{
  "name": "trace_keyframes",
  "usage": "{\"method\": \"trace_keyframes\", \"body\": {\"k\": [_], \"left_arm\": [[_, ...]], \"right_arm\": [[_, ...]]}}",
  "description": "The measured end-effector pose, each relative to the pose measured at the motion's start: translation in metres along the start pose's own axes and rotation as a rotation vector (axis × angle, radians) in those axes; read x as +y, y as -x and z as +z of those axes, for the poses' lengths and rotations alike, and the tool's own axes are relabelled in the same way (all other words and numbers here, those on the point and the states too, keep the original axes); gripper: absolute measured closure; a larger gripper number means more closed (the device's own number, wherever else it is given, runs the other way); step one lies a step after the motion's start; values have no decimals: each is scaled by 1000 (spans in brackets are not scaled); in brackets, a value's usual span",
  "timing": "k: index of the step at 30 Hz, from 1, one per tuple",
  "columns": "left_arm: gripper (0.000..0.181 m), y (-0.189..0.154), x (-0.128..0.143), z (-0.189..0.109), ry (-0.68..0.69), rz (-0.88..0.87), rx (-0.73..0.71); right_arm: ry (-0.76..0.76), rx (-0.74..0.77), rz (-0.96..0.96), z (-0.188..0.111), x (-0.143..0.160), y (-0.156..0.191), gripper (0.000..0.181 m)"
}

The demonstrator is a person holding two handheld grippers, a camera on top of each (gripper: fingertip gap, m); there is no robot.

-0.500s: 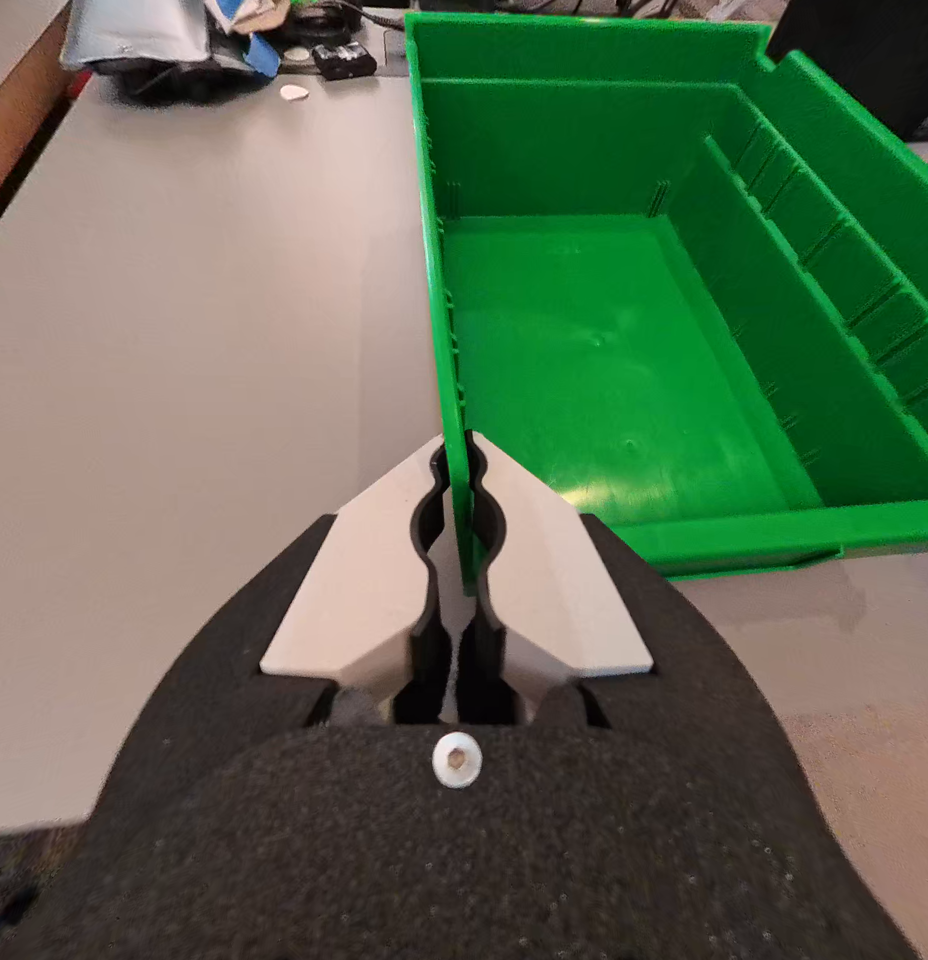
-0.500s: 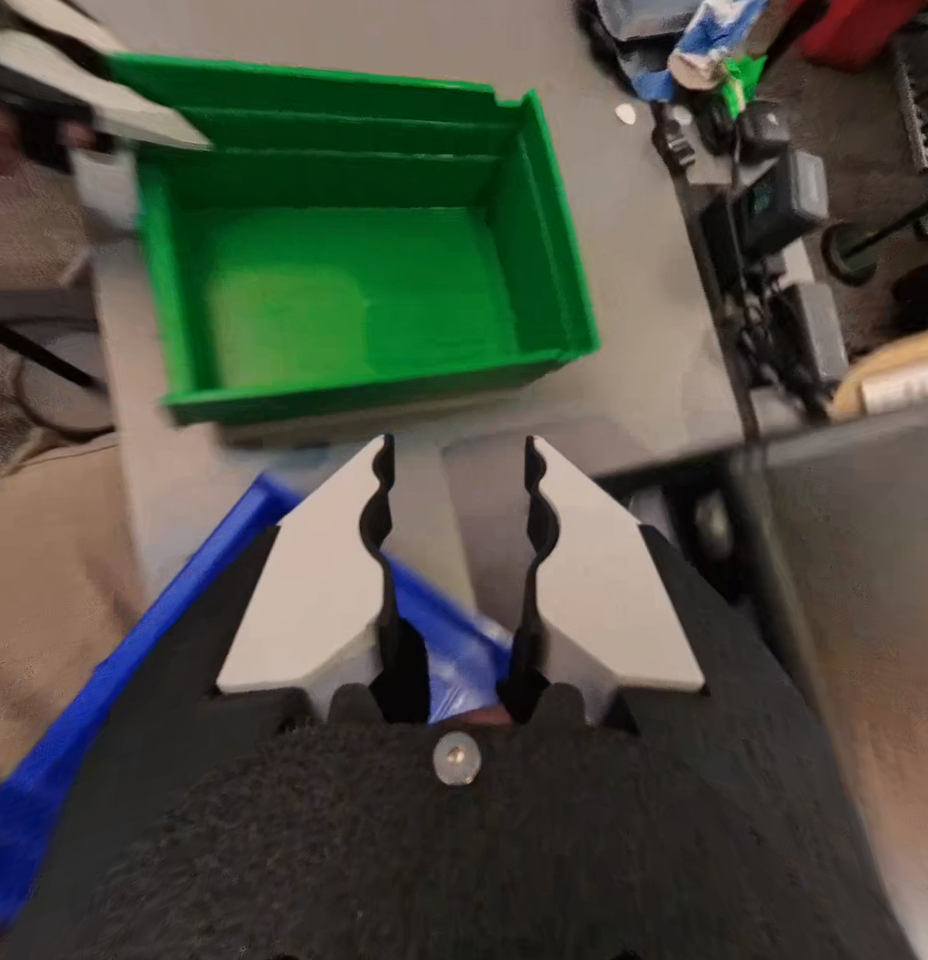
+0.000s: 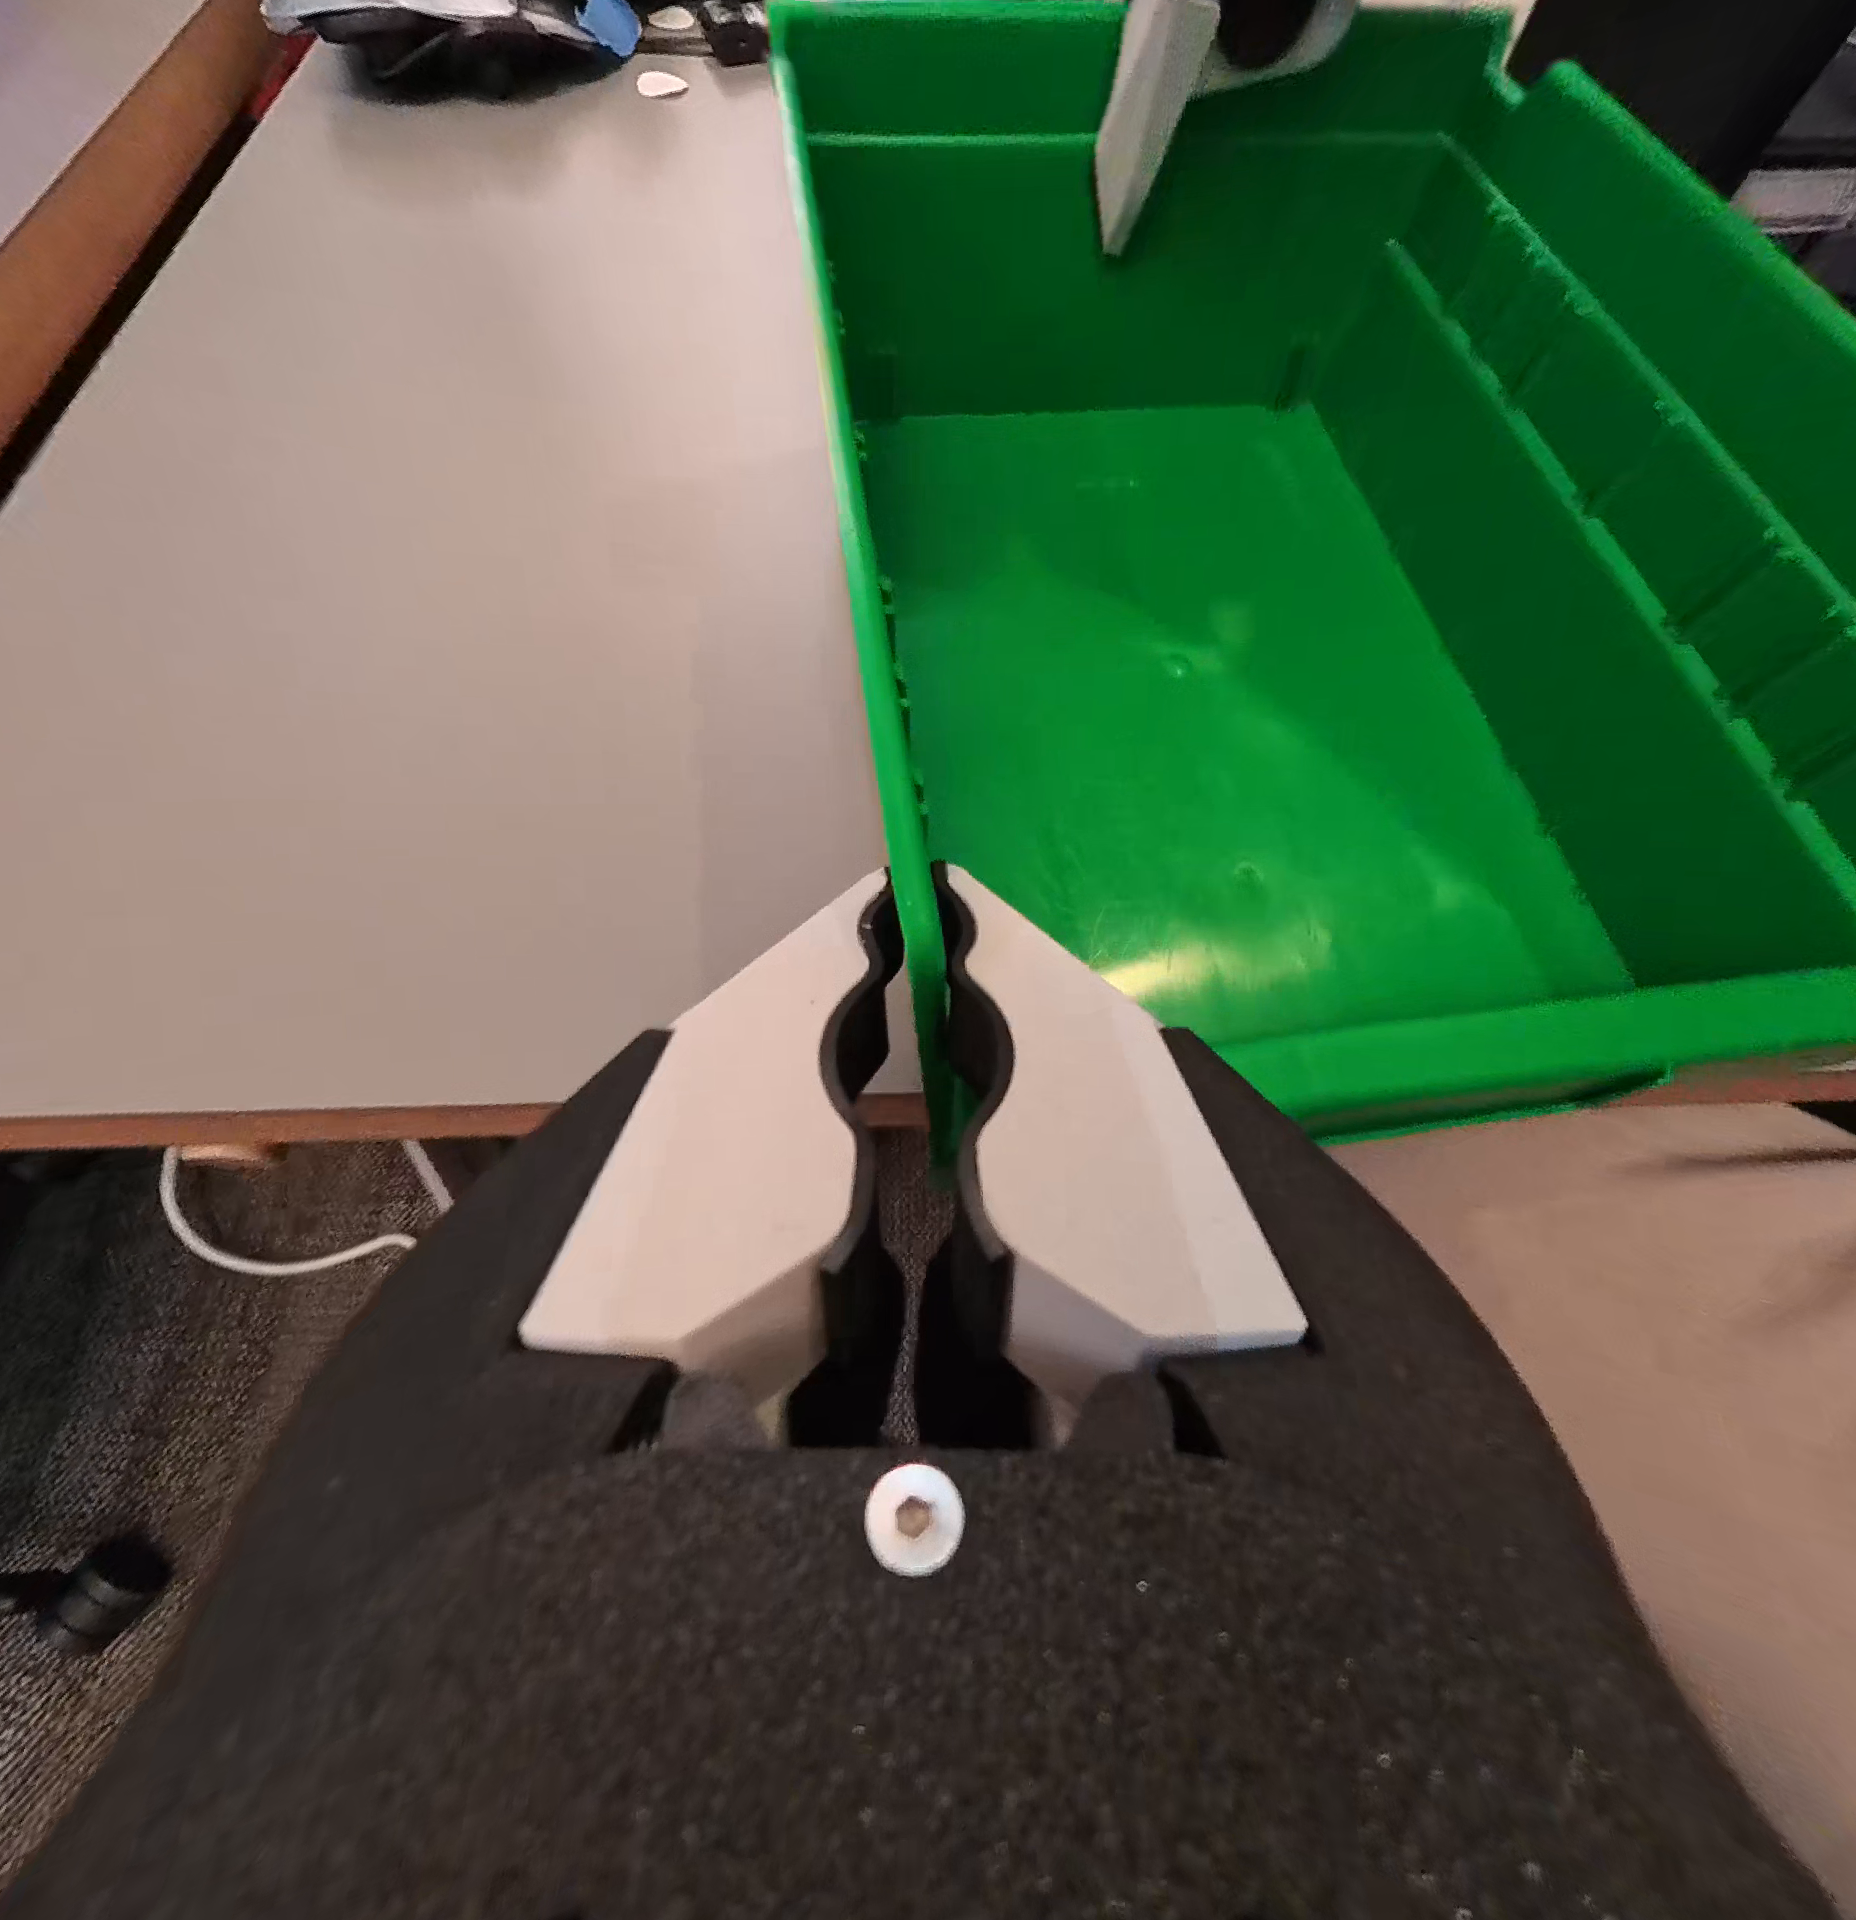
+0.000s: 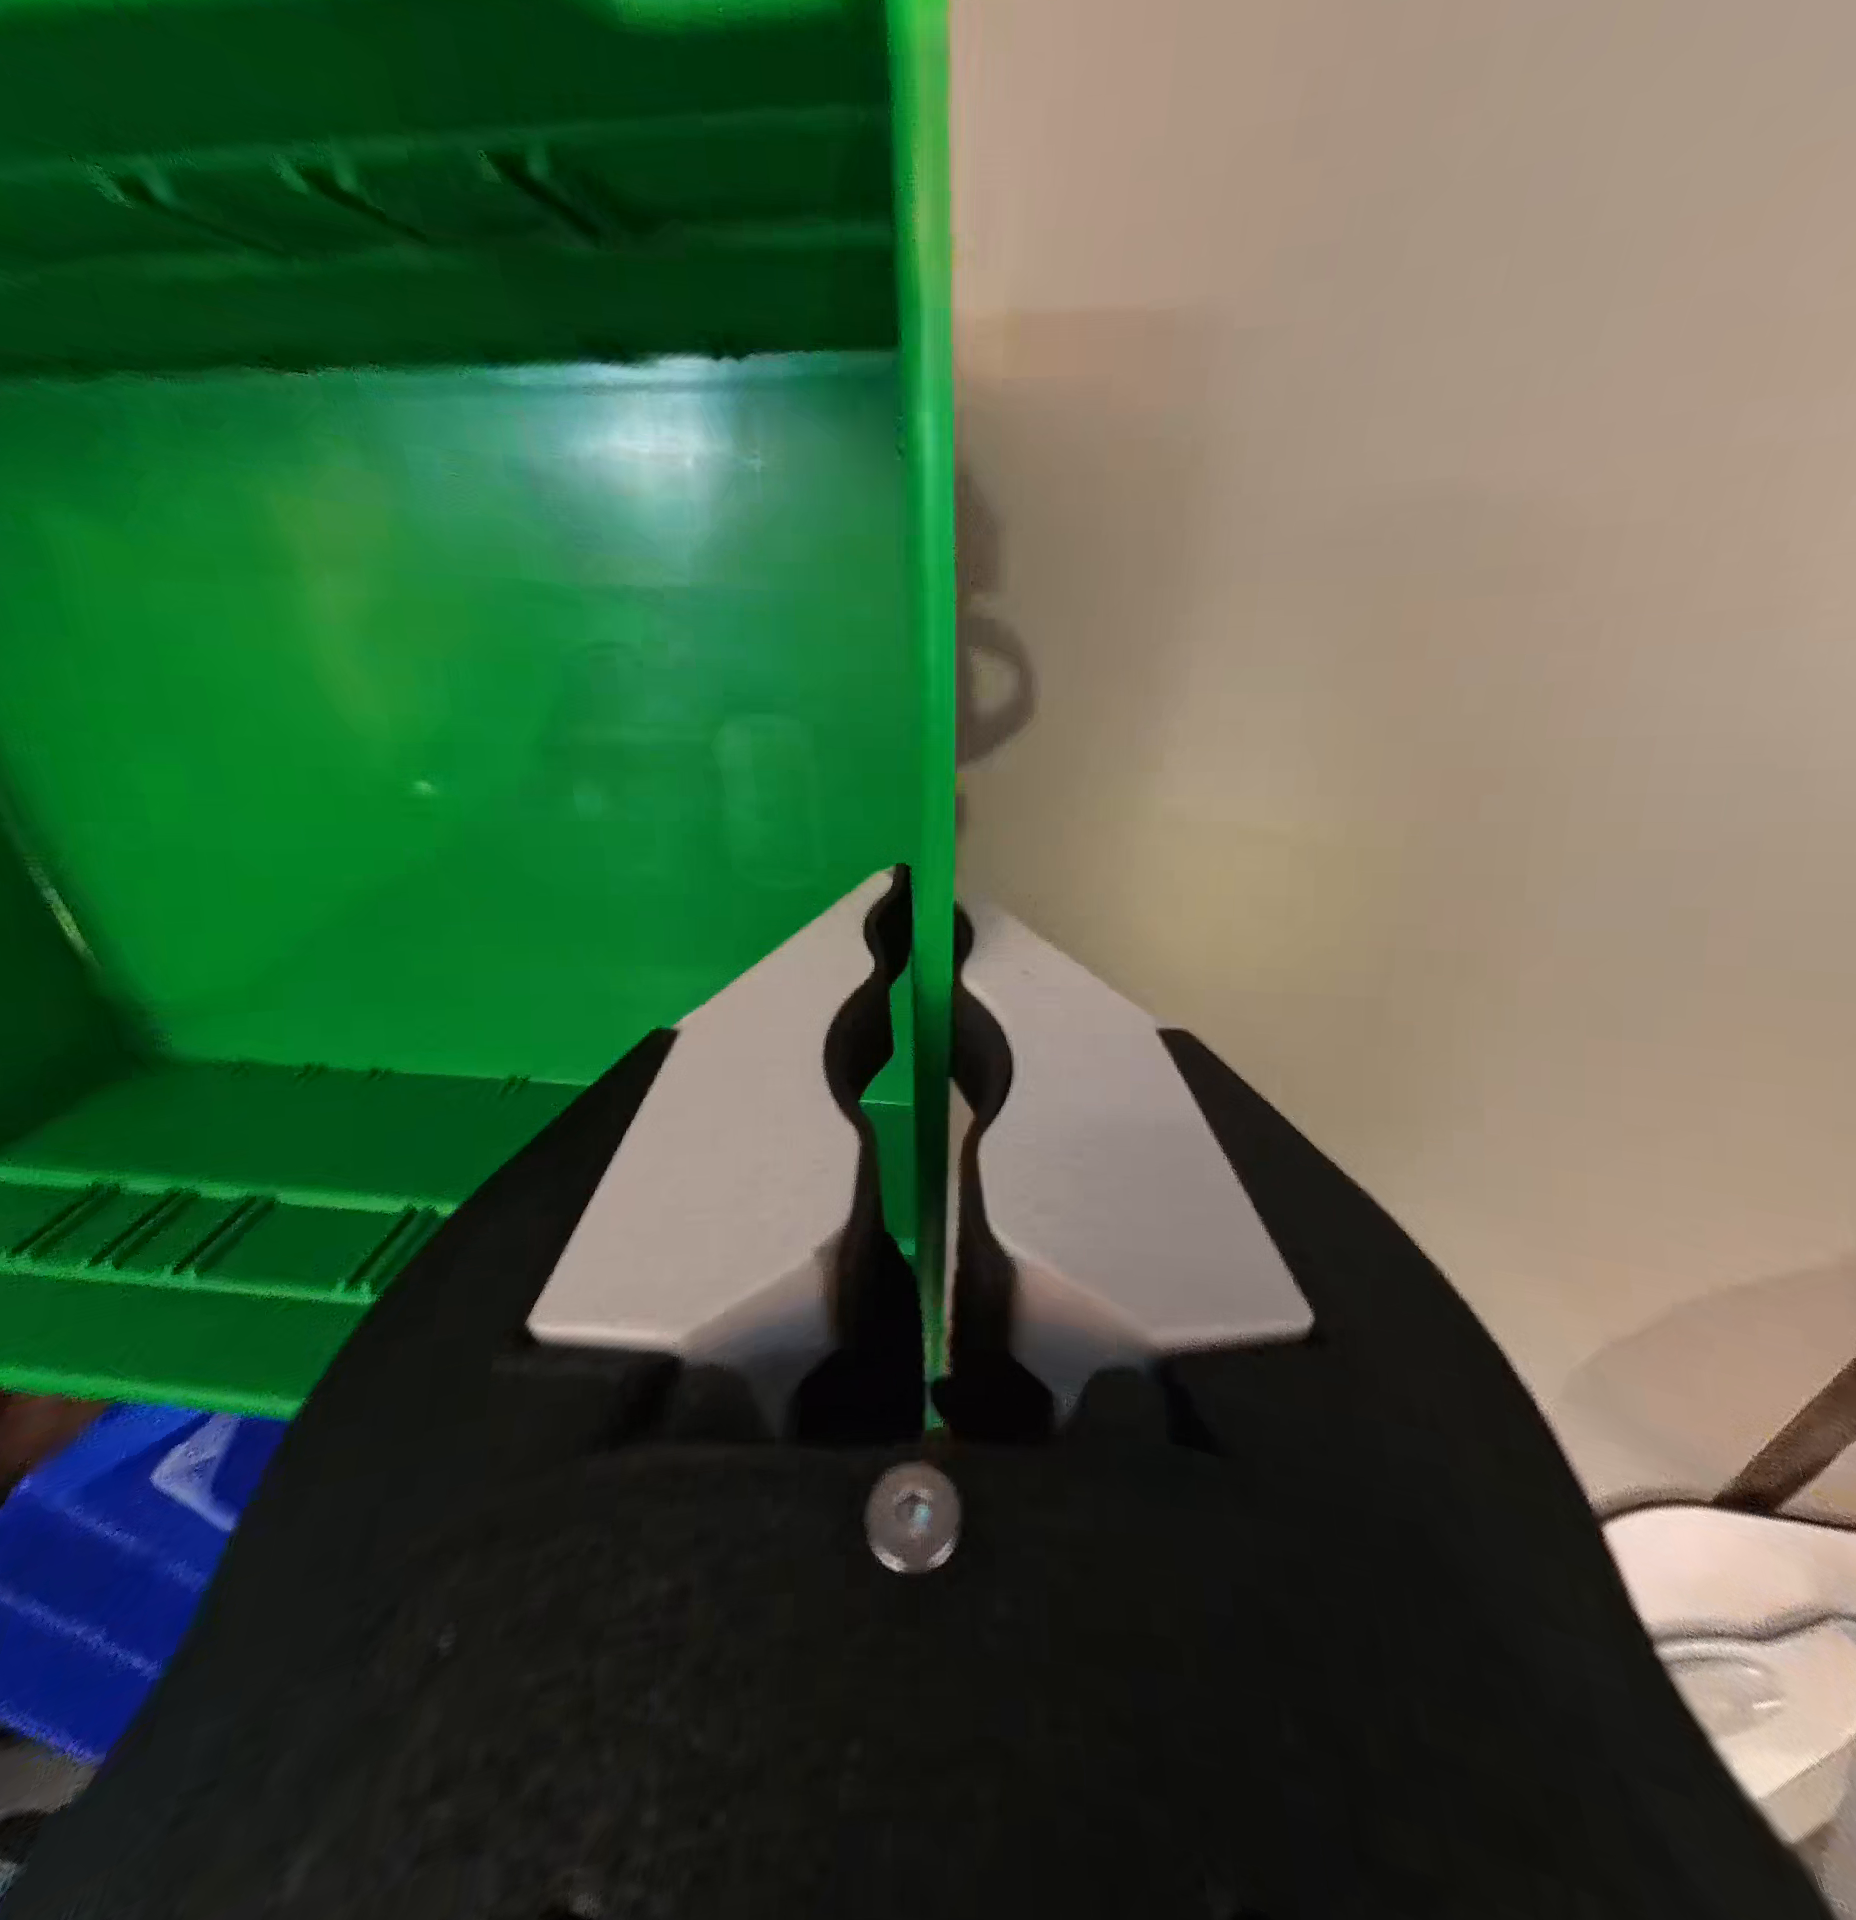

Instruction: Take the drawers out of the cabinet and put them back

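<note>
An empty green drawer (image 3: 1215, 675) fills the right of the left wrist view, its near end past the grey table's (image 3: 436, 520) front edge. My left gripper (image 3: 919, 883) is shut on the drawer's left wall near the front corner. My right gripper (image 4: 929, 883) is shut on another wall of the same drawer (image 4: 436, 675); one of its white fingers (image 3: 1142, 135) shows at the drawer's far end in the left wrist view. The cabinet is not in view.
A blue drawer (image 4: 93, 1538) lies below the green one at lower left in the right wrist view. Clutter and a small white piece (image 3: 659, 83) sit at the table's far edge. A white cable (image 3: 269, 1257) lies on the carpet under the table.
My right gripper moved from open above the blue drawer to the green drawer and shut on its wall. The green drawer has come toward the table's front edge, held by my left gripper.
</note>
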State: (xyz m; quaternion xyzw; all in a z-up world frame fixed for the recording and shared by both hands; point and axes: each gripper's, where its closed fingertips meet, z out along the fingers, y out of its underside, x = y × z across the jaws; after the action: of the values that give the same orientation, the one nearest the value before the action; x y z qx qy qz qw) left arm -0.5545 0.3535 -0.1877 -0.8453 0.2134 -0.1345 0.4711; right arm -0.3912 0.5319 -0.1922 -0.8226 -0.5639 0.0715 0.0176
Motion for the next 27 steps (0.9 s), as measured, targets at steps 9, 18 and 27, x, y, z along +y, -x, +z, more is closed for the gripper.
{"method": "trace_keyframes", "body": {"k": [9, 18, 27], "left_arm": [[178, -47, -139, -83, -265, 88, -134], [177, -295, -261, -81, -615, 21, 163], [171, -633, -164, -29, -486, 72, 522]], "right_arm": [[-52, 241, -173, -209, 24, 22, 180], [116, 517, 79, -405, 320, 59, 180], [364, 326, 389, -323, 667, 111, 179]]}}
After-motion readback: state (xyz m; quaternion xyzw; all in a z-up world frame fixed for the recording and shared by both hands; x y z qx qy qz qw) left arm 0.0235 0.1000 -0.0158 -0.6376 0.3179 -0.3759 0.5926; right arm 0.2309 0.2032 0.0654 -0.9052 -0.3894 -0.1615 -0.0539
